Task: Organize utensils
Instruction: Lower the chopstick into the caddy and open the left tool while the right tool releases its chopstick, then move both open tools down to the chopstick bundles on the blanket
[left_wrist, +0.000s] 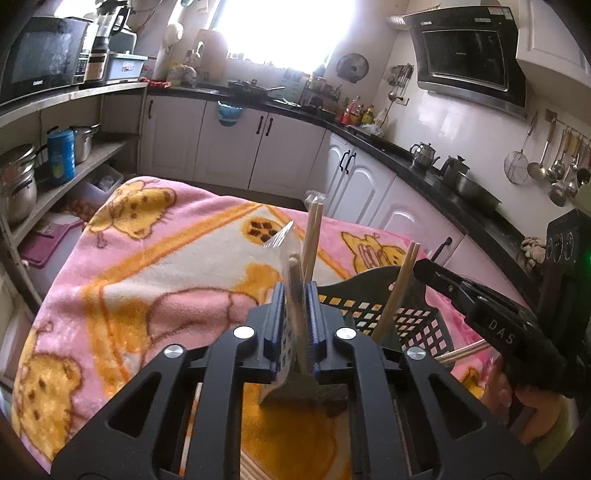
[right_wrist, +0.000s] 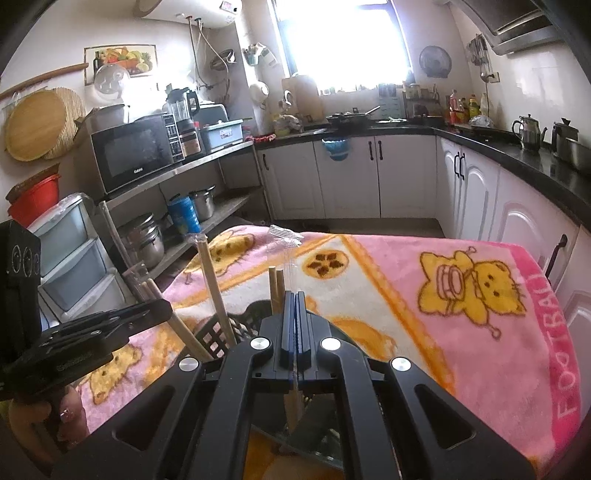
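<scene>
My left gripper (left_wrist: 296, 291) is shut on a pair of wooden chopsticks in a clear plastic sleeve (left_wrist: 295, 280), held upright above the pink blanket. A black slotted basket (left_wrist: 373, 306) sits just right of it with other wrapped chopsticks (left_wrist: 397, 291) leaning in it. My right gripper (right_wrist: 295, 299) is shut on a clear plastic sleeve with chopsticks (right_wrist: 276, 286), above the same basket (right_wrist: 218, 336). Another wrapped pair (right_wrist: 214, 291) stands in the basket to its left. The right gripper's body shows in the left wrist view (left_wrist: 480, 306).
A pink cartoon blanket (left_wrist: 147, 266) covers the table. White cabinets and a black counter (left_wrist: 406, 155) run behind and to the right. A metal shelf (right_wrist: 177, 177) with microwave and pots stands on the left. The person's hand (right_wrist: 44, 417) holds the left gripper.
</scene>
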